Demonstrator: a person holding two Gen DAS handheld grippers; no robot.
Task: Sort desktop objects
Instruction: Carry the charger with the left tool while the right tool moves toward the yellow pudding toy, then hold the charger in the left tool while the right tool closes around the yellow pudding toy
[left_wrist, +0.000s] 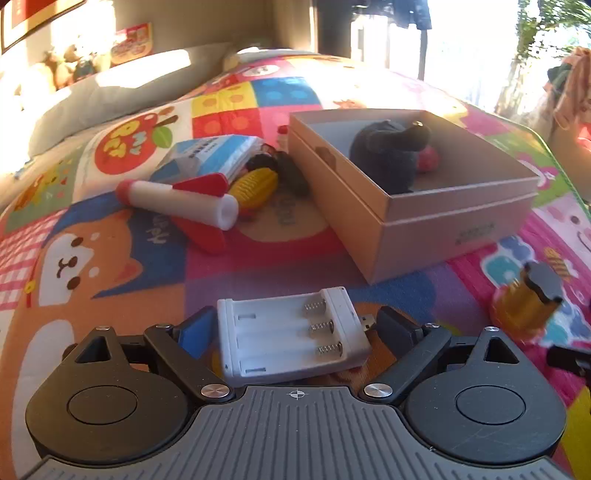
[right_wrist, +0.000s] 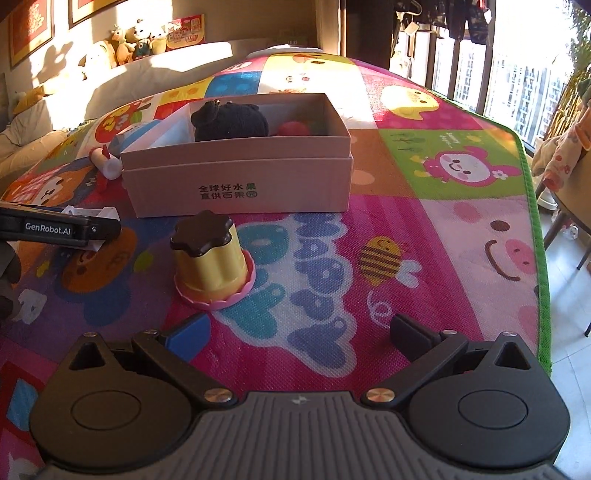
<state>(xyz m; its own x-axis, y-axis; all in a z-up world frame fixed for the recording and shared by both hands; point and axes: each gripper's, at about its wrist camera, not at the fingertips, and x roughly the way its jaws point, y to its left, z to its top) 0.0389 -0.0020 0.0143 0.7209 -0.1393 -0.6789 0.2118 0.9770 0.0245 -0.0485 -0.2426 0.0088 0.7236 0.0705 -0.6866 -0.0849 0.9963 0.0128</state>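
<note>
Battery holder (left_wrist: 291, 334), white and empty with its three springs showing, lies flat on the colourful play mat (left_wrist: 258, 266) right between the fingers of my left tool (left_wrist: 291, 330). I have that tool spread wide, one finger on either side of the case and neither pressing on it, so I am set to close across its shorter width. A small metal plug pokes from its right end, close to the black finger; I cannot tell from here whether they touch.

My right tool (right_wrist: 299, 332) is just as wide open with nothing in it, lined up behind the yellow pudding toy (right_wrist: 212, 262), which stands upright on its pink base, so the fingers can take it from the sides.

Both things sit just in front of the cardboard box (right_wrist: 236, 184), which already holds a black plush (right_wrist: 229, 120) and something red. I judge that is where they belong. A toy rocket (left_wrist: 177, 201), toy corn (left_wrist: 255, 186) and a tissue pack (left_wrist: 210, 153) wait to the box's left.
</note>
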